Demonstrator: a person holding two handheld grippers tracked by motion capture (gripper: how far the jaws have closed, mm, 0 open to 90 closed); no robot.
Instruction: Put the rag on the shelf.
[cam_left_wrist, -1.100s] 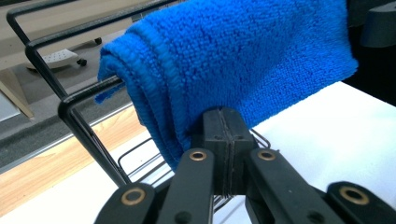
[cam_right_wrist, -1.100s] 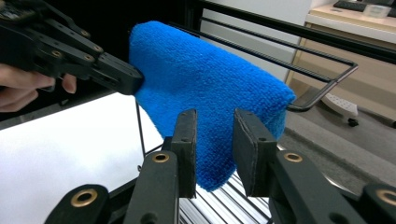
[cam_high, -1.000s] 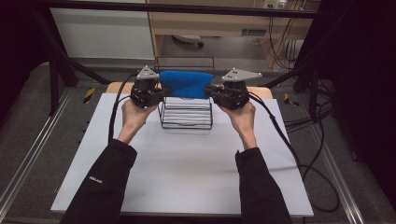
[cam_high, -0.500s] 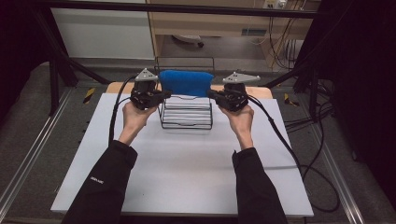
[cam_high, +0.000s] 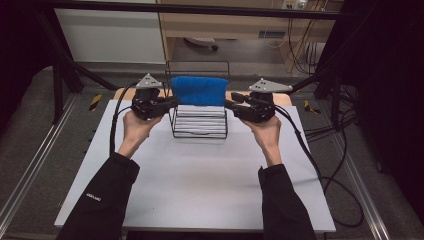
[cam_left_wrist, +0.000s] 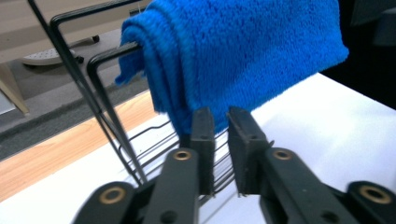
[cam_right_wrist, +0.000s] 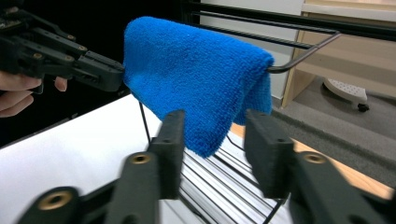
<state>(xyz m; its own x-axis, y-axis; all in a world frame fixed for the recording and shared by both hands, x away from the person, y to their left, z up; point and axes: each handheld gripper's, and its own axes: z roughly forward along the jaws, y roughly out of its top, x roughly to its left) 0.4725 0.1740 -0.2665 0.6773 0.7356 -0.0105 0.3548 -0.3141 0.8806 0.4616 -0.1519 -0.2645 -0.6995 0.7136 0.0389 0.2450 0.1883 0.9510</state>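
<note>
Here, blue towel (cam_high: 199, 90) draped on wire rack (cam_high: 198, 127).
Left gripper (cam_left_wrist: 220, 122) nearly closed, holding nothing; right gripper (cam_right_wrist: 212, 128) wide open, empty.

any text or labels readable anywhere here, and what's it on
Small white print on the person's left sleeve: too blurred to read.
Yellow-and-black marks on the floor either side of the table: stripes, no lettering.
Blue towel, wire rack, both grippers: no text visible.

Grey floor (cam_high: 30, 150), wooden cabinet (cam_high: 225, 25)
</note>
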